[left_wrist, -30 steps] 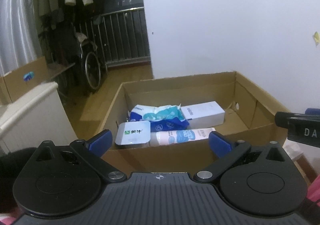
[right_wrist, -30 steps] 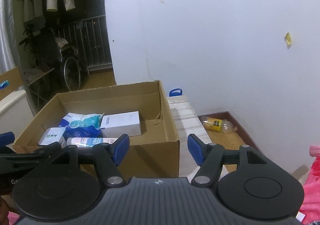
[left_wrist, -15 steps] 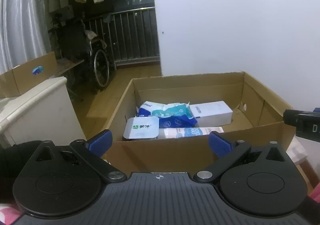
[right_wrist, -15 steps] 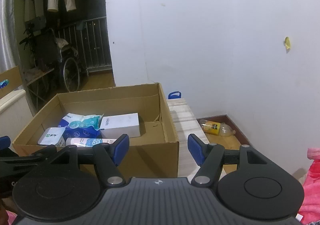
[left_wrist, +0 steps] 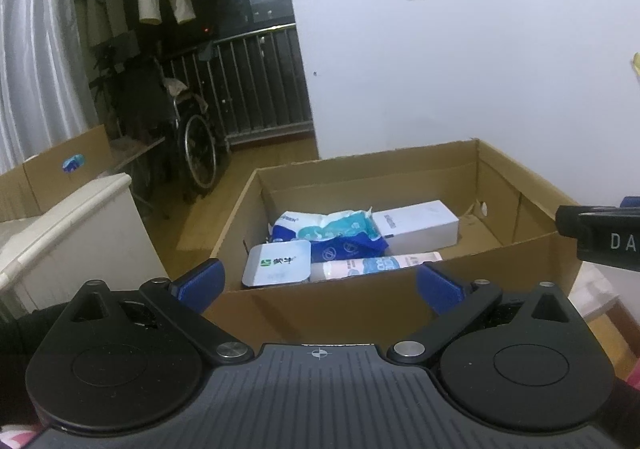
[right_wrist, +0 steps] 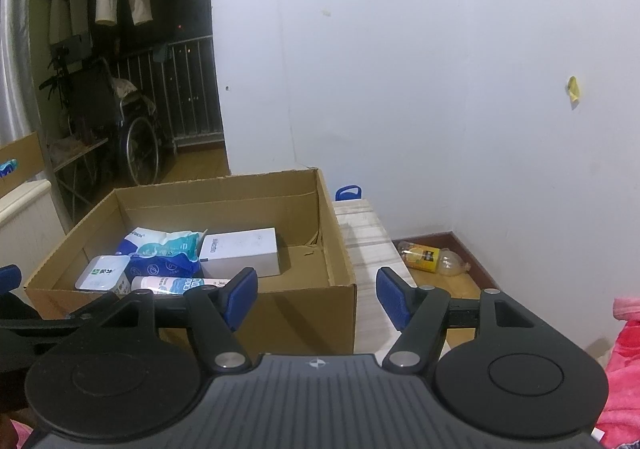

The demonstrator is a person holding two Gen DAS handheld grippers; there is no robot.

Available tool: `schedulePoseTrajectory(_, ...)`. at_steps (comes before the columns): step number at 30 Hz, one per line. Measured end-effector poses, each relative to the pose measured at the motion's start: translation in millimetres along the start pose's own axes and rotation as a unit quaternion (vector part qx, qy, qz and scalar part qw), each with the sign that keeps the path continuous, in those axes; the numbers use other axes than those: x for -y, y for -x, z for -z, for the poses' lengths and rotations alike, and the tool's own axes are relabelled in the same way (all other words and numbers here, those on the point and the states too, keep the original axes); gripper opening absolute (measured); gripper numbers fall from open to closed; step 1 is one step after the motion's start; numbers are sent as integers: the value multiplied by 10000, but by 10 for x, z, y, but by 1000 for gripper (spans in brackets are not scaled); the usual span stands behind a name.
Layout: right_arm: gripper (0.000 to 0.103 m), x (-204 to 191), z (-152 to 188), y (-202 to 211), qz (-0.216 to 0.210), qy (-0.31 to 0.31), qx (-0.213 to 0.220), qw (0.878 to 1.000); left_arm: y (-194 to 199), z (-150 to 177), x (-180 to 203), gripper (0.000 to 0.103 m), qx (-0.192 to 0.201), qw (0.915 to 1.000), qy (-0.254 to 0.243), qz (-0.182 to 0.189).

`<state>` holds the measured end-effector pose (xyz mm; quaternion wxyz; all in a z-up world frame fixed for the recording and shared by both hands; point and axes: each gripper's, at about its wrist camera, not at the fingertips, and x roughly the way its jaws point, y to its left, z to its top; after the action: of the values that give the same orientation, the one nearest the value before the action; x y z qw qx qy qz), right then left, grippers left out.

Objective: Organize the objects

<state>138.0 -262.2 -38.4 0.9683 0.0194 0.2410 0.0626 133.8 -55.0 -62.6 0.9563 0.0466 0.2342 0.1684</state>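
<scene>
From the left wrist, the left gripper [left_wrist: 320,283] hangs with its blue-padded jaws spread wide and nothing between them, just short of the near wall of an open cardboard box [left_wrist: 360,307] that fills the view ahead. Inside, toward the box's left end, lie a flat white tub with a green-marked foil lid [left_wrist: 277,263], a crumpled blue-and-white soft pack [left_wrist: 332,231], a smooth white rectangular carton [left_wrist: 418,225] and a pale tube lying on its side [left_wrist: 374,267] along the near wall; the right part of the box floor is bare. A black bar of the other tool [left_wrist: 600,233] juts in from the right edge. Beyond stand a white wall, a wheelchair [left_wrist: 188,145] by dark railings, and hanging clothes. From the right wrist, the right gripper [right_wrist: 316,295] is likewise released, jaws apart and empty, hovering before the box's [right_wrist: 304,313] near right corner; the same four items sit well left of its jaws. Right of the box runs a pale wooden surface [right_wrist: 368,237], then a plastic bottle with a yellow label [right_wrist: 432,255] lying on the floor, and pink cloth [right_wrist: 624,369] at the lower right.
</scene>
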Motion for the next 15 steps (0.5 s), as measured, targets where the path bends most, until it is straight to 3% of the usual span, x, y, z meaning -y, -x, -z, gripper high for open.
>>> schedulePoseTrajectory(15, 71, -1, -6, 3, -3, 35, 15, 10000, 15, 3, -33, 103, 65, 9999, 89, 9)
